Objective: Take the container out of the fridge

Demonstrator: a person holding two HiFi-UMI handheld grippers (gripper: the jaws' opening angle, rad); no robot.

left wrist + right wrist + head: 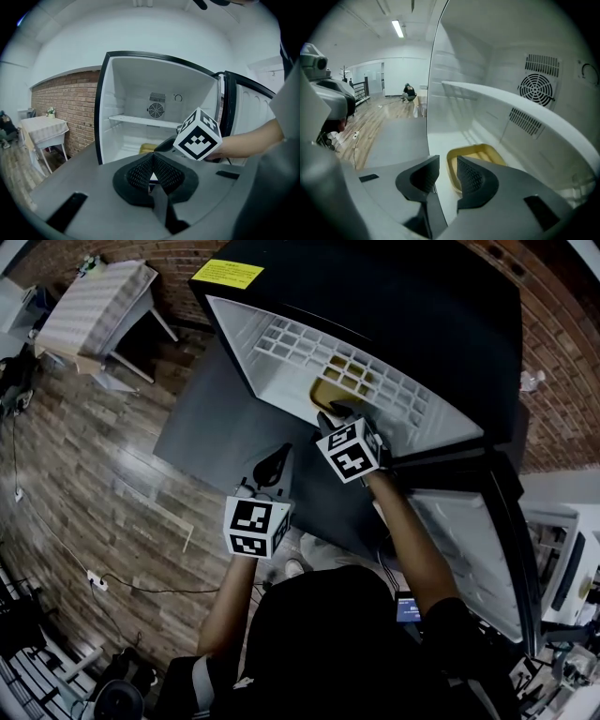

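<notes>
Yellow label (228, 274) on fridge (394, 296), print unreadable, yellow container (480, 152) inside

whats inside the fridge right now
A yellow container sits on the fridge floor beneath a white shelf, a round fan grille behind. The right tongs cover its near side, so contents can't be seen.
</notes>
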